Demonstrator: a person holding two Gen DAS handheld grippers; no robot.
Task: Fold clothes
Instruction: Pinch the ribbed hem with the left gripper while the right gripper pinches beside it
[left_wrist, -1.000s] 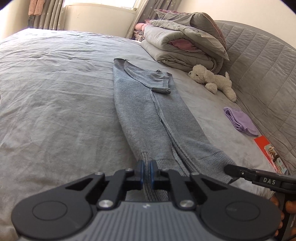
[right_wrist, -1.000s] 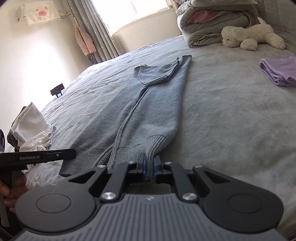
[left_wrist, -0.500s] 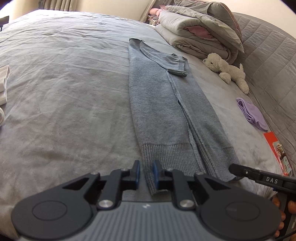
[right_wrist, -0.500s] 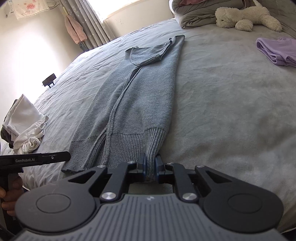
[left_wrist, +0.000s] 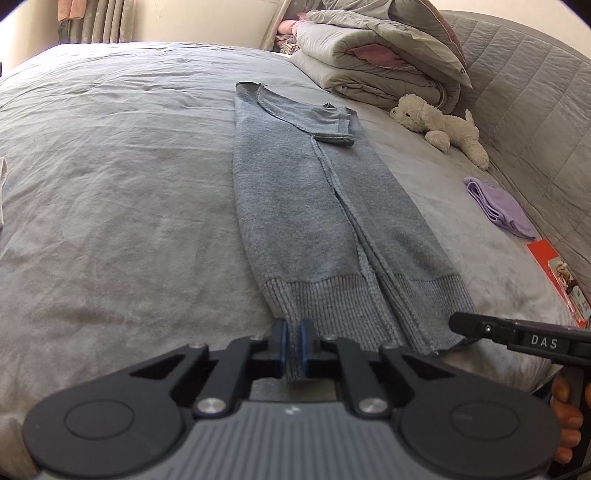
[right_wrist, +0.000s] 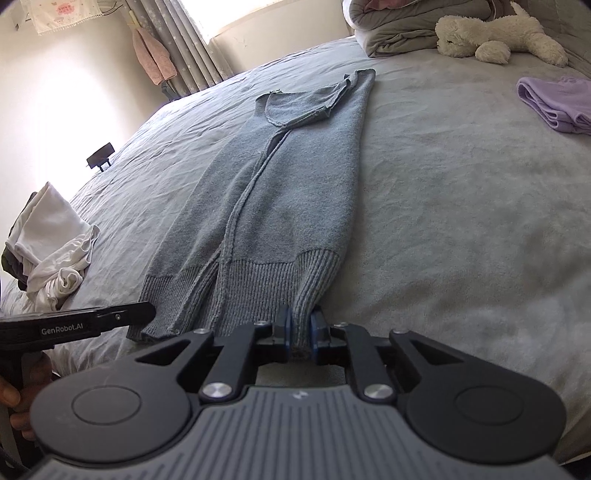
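Observation:
A grey knit sweater (left_wrist: 314, 206) lies lengthwise on the bed, sides folded in to a long strip, ribbed hem nearest me. My left gripper (left_wrist: 291, 336) is shut on the hem's left corner, the ribbing pinched between its blue pads. In the right wrist view the same sweater (right_wrist: 288, 192) runs away from my right gripper (right_wrist: 300, 328), whose jaws are closing on the hem's right corner, with the ribbing pressed between the pads. Each gripper's tip shows at the edge of the other's view, beside the hem.
A grey bedsheet (left_wrist: 110, 166) covers the bed. Folded duvets (left_wrist: 376, 70), a white plush toy (left_wrist: 439, 125), a folded purple cloth (left_wrist: 495, 206) and a red booklet (left_wrist: 554, 266) lie along the quilted headboard. A pile of white clothes (right_wrist: 51, 251) sits at the left.
My left gripper opened off the hem half a second ago and has shut again on its left corner. The right gripper kept its hold on the other corner.

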